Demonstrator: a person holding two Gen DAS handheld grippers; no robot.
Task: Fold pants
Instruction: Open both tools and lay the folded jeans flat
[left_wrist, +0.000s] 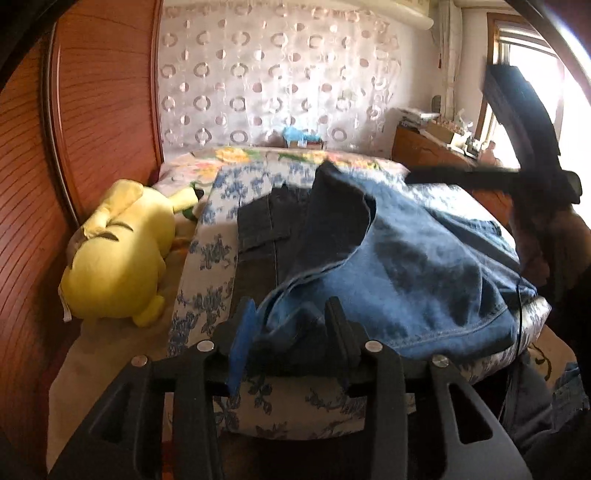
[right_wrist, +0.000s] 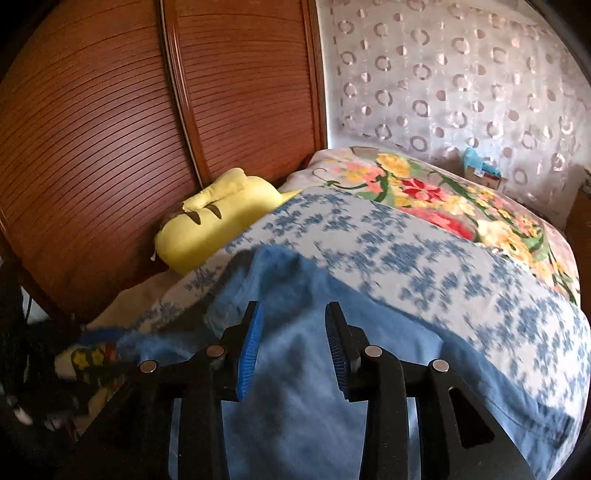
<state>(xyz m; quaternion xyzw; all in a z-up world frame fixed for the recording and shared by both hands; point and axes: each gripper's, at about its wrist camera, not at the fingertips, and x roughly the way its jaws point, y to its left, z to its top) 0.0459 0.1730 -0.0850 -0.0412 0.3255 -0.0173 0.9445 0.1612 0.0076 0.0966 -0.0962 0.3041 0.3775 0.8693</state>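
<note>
Blue denim pants (left_wrist: 406, 266) lie heaped on the bed, one leg folded over a darker part with a pocket. My left gripper (left_wrist: 291, 317) stands open at the near edge of the heap. A fold of denim lies between its fingers, clear of the blue left pad. In the right wrist view the pants (right_wrist: 295, 387) spread under my right gripper (right_wrist: 293, 321). It is open just above the cloth, with nothing pinched between its blue pads.
The bed carries a white quilt with blue flowers (right_wrist: 443, 258) and a bright floral blanket (right_wrist: 424, 184) behind it. A yellow plush toy (left_wrist: 118, 251) lies at the left by the wooden wardrobe doors (left_wrist: 92, 110). A cluttered wooden cabinet (left_wrist: 424, 147) stands at the far right.
</note>
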